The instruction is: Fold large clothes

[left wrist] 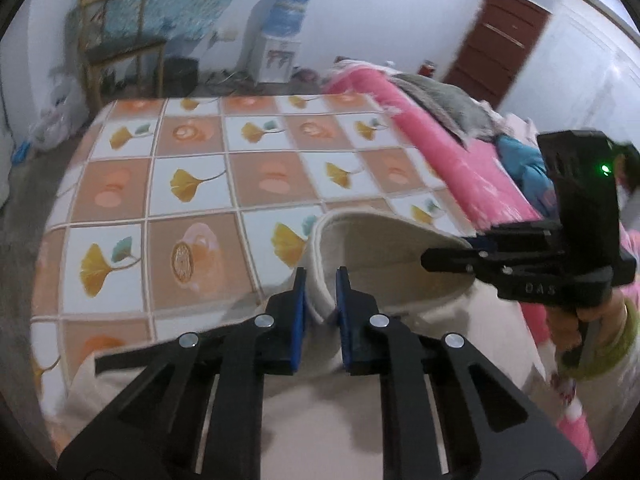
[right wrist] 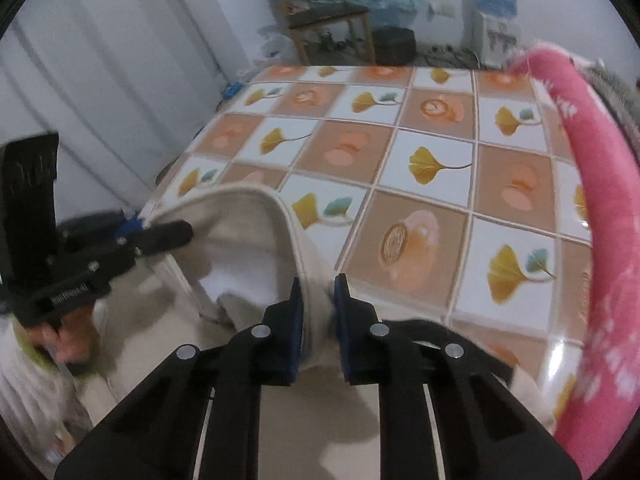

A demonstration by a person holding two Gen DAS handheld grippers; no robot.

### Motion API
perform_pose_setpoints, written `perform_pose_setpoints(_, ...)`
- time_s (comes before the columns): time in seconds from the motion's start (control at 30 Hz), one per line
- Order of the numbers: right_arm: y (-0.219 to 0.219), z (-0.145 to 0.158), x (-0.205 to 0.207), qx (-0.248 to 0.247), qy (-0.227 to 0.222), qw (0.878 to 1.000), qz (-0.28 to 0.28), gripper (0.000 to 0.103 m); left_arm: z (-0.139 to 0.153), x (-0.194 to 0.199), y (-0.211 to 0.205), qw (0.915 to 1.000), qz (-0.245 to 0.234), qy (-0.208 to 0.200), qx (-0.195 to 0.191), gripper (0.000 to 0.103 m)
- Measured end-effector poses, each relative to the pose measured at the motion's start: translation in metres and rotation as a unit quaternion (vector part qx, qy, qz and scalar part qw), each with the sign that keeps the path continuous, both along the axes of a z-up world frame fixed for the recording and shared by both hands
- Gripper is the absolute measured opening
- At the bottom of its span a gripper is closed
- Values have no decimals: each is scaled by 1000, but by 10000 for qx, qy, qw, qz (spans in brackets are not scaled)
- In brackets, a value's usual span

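Observation:
A cream garment [left wrist: 384, 248] lies at the near edge of a bed, with its banded hem lifted into an open loop. In the left wrist view my left gripper [left wrist: 321, 276] is shut on the hem band, which stands between the blue pads. My right gripper [left wrist: 448, 256] pinches the same hem further right, held by a hand in a cream sleeve. In the right wrist view the right gripper [right wrist: 319, 280] is shut on a fold of the cream garment [right wrist: 248, 232]. The left gripper [right wrist: 172, 234] clamps the hem's far left end.
The bed carries a tile-patterned sheet [left wrist: 200, 184] [right wrist: 432, 152] with ginkgo leaves. A pink blanket roll [left wrist: 440, 148] [right wrist: 592, 184] borders its right side, with grey and blue clothes behind. A wooden chair [left wrist: 120, 40], a water dispenser [left wrist: 280, 40] and a brown door [left wrist: 500, 40] stand beyond.

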State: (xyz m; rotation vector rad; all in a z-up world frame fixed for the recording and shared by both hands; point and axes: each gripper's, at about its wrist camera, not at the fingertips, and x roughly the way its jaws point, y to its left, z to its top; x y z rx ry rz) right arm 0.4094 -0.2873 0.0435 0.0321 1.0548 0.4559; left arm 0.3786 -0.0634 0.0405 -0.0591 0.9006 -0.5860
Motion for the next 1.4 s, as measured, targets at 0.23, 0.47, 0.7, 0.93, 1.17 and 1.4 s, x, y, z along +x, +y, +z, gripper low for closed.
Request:
perform_pose_setpoints(0.23,5,-22,-83,-652,-1,9965,528,25,-13,-76,10,9984,-365,57,429,19)
perform_pose_setpoints(0.47,-9,-22,-125,-868,108,9939,679,39,-32,-107,52,9981,-62,173,585,36)
perform_pose_setpoints(0.7,3,25,-105,-266,-393,9975,532,39,15,-98,55,9988,82,-395,-281,35)
perform_pose_setpoints(0.93,56,-47,-75,-949,-43,9934,635,35,-44,-71,-7,9937,89,-74,1113,29)
perform_pose_setpoints(1.17,30,-53,-86,-813,41,9949,588,32,-67,-78,11,9928,-24,257,1173,21)
perform_pose_setpoints(1.4,-1,-60,-92,-362,237,9987,261,29,-68,-86,17,9930,64,310,1141,21)
